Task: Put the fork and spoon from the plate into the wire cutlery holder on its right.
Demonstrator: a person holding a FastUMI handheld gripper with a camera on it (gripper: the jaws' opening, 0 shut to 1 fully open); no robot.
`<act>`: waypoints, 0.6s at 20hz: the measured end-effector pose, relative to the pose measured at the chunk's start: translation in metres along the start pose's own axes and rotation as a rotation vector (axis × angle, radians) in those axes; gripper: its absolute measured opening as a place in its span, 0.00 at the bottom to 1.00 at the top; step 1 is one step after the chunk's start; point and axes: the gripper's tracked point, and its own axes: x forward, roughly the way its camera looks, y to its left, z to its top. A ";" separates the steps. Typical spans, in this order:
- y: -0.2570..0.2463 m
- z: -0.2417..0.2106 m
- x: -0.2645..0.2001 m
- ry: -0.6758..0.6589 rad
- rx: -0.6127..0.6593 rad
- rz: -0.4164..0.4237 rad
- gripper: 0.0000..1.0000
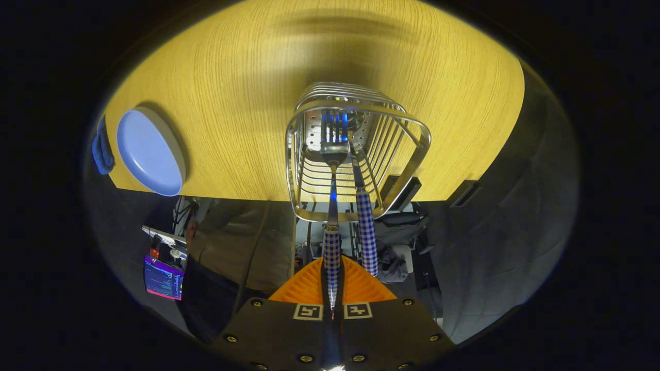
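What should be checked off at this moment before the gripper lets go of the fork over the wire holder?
1. Grip: the gripper is shut on the fork, both fingers on its checked handle: ok.
2. Fork head inside the wire cutlery holder, tines pointing toward its perforated base: ok.
3. Second checked-handled utensil already in the holder, just beside the fork; spoon or not: cannot tell.
4. Fork clear of that utensil: cannot tell, they sit very close.
5. Blue plate holds no cutlery: ok.
6. Holder resting on the wooden table: ok.
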 end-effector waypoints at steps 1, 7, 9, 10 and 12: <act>0.000 0.004 0.000 0.008 0.002 0.004 0.00; -0.004 0.013 0.001 0.044 -0.028 -0.032 0.00; -0.004 0.014 0.003 0.051 -0.046 -0.042 0.00; -0.006 0.015 0.003 0.050 -0.054 -0.050 0.00; -0.008 0.019 0.003 0.042 -0.064 -0.068 0.05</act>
